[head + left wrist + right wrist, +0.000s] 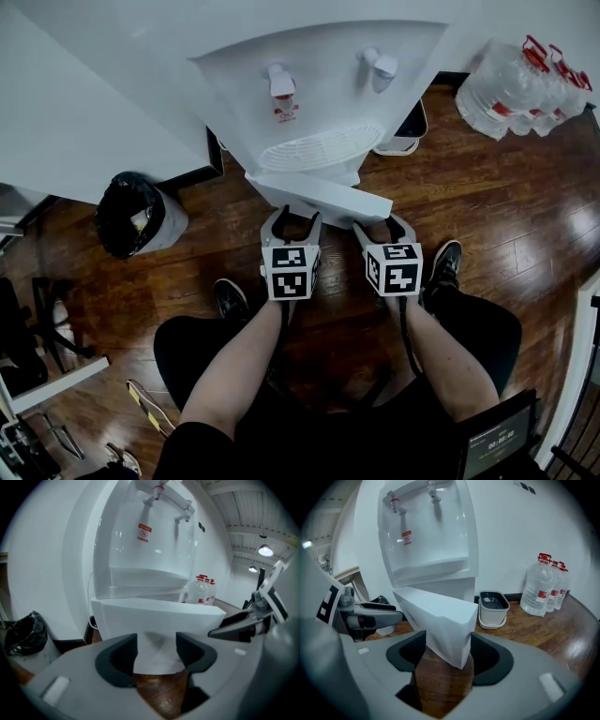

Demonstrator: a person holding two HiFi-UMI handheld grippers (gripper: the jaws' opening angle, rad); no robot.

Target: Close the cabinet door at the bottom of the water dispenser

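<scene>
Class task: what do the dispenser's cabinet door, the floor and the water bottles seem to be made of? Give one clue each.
Cabinet door: probably moulded plastic; smooth, uniform white.
Floor: wood or wood-look laminate, glossy; plank seams, grain, reflections.
Water bottles: clear plastic; see-through, red caps.

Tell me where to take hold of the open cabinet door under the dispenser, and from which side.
Probably best: take the cabinet door by its free end, coming from the front. The panel is thin and stands ajar toward you, so open jaws can straddle that end, as the right gripper does now.
</scene>
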